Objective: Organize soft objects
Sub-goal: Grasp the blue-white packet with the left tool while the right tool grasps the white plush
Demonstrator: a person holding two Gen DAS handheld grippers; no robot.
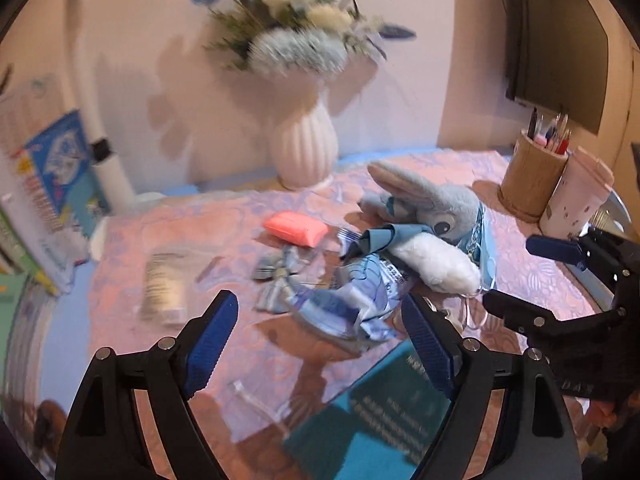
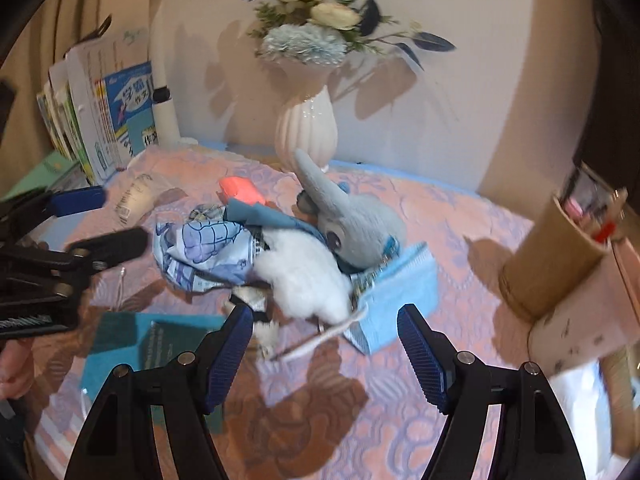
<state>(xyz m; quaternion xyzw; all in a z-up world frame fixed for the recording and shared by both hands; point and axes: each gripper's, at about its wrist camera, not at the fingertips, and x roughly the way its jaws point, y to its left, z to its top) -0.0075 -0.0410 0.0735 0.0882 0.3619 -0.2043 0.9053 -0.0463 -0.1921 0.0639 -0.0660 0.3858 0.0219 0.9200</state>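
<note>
A heap of soft things lies mid-table on a pink-and-lilac patterned tablecloth (image 2: 460,216): a grey long-eared plush rabbit with a white fluffy body (image 2: 344,224) sprawls across a crumpled blue-printed white cloth (image 2: 208,252), with a light blue face mask (image 2: 400,292) tucked under its head and a coral-pink soft block (image 2: 240,192) just behind the pile.

The left gripper (image 1: 316,340), black with ribbed blue pads, hangs above the near edge of the cloth with its jaws spread wide and nothing between them. The right gripper (image 2: 326,348) hovers over the mask's loose ear loop, jaws likewise apart and empty; neither tool touches the heap. Each gripper shows at the side of the other's view.

Around the pile the table is crowded. A white ribbed ceramic vase of blue and cream artificial flowers (image 2: 306,128) stands directly behind the rabbit. A round wooden pen holder (image 1: 532,184) and a pale pink lidded cup (image 1: 576,196) sit to the right. Upright books with blue covers (image 2: 116,116) line the left edge beside a white lamp stem (image 2: 164,80). A clear plastic packet (image 1: 166,280) lies left of the heap, and a teal booklet (image 1: 392,412) lies at the front of the table.
</note>
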